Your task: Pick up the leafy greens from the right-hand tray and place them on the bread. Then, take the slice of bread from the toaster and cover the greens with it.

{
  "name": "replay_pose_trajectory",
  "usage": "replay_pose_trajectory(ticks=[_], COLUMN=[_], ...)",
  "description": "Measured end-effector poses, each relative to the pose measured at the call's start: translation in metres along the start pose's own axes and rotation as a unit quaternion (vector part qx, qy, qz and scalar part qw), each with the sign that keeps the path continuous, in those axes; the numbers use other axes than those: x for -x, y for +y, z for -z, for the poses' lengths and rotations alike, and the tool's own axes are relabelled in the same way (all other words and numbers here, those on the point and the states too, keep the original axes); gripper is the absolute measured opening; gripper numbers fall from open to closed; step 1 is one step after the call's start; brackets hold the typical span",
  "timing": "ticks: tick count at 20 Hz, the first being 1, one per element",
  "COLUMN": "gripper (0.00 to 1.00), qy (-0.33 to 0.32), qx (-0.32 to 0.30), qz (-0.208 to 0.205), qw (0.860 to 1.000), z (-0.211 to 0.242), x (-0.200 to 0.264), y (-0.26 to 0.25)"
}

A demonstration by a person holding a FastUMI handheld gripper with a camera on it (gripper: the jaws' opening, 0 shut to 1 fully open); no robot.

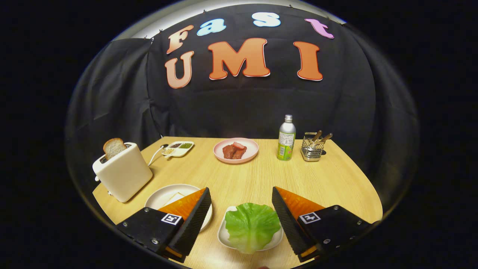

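Observation:
A green lettuce leaf (252,225) lies in a small white tray (224,236) on the wooden table, right between my two fingers. My gripper (241,195) is open, its orange-and-black fingers (194,213) either side of the leaf and not touching it. To the left, a white plate (164,195) holds a pale slice of bread (174,197), partly hidden behind the left finger. A white toaster (121,172) stands further left with a toasted slice (113,147) sticking up out of its slot.
Beyond the fingers at the back of the table (239,175) are a pink plate of red meat (235,150), a green bottle (286,138), a wire cutlery holder (313,147) and a small divided dish (179,148) with a spoon.

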State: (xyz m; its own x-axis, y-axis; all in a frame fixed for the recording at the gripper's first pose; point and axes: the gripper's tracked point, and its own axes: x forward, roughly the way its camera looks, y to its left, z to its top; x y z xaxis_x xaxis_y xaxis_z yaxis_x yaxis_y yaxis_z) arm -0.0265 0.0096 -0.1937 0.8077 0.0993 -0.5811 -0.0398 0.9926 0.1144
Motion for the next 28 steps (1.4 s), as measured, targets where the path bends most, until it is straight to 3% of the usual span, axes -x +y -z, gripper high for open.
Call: replay_pose_trajectory(ticks=[3,5,7,9,22,25,28], gripper=[0.98,0.98,0.94,0.9,0.9,0.78,0.6], qy=[0.068,0.148,0.188,0.205,0.319,0.361,0.364], qx=[0.023,0.029,0.023,0.033,0.048,0.047,0.029], qz=[-0.001,-0.022,-0.034,-0.029,0.009,0.001,0.01], qw=[0.997,0.988,0.981,0.978,0.946,0.932,0.931], z=[0.031,0.066,0.085,0.094,0.125,0.14,0.137], x=[-0.008,-0.011,-0.013,-0.018,-0.03,-0.03,-0.033], y=[0.001,0.009,0.012,0.009,-0.017,-0.012,-0.013])
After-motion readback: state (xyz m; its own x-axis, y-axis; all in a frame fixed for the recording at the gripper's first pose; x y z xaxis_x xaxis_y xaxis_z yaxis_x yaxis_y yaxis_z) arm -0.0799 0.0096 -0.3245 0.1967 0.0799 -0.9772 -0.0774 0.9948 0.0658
